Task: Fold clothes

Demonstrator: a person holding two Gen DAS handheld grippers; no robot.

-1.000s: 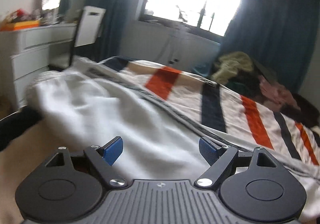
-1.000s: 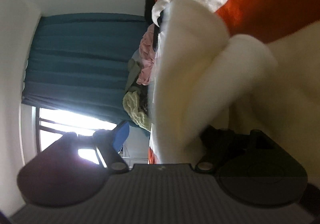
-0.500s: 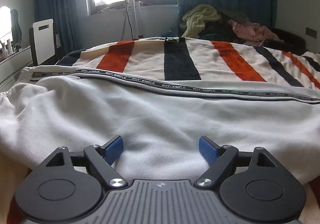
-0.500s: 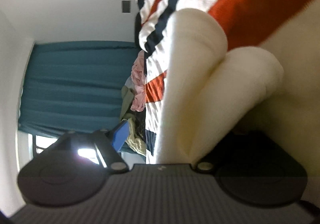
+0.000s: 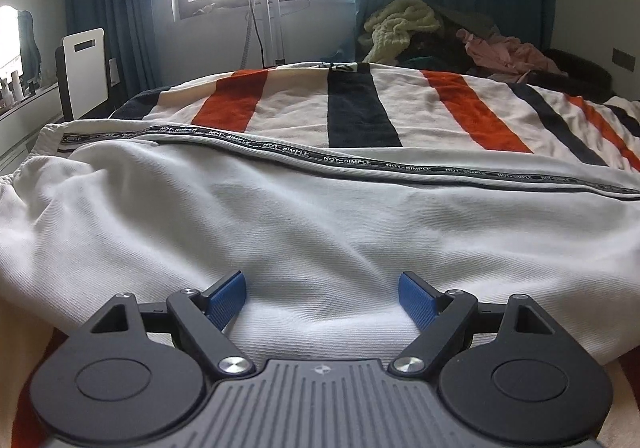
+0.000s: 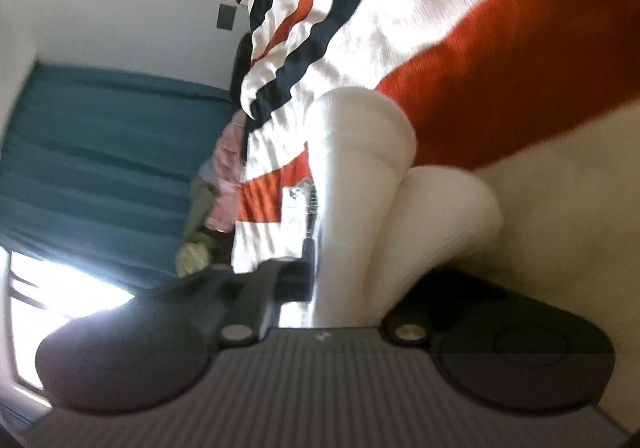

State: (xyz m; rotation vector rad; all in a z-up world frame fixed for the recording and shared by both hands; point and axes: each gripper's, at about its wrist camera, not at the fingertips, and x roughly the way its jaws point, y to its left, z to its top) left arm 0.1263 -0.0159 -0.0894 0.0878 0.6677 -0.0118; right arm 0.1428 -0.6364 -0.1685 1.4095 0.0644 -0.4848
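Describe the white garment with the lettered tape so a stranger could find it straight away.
Start at the striped blanket covering the bed. The white garment lies across its near end. Unlike the pile of clothes by the curtain, it carries a black tape reading NOT-SIMPLE.

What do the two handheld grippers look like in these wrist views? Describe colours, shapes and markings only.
The left gripper has a grey ribbed body with a small round emblem, black linkage arms with silver pivot screws, round black discs on both sides, and blue ridged pads. The right gripper shows the same grey ribbed body and black discs, blurred.
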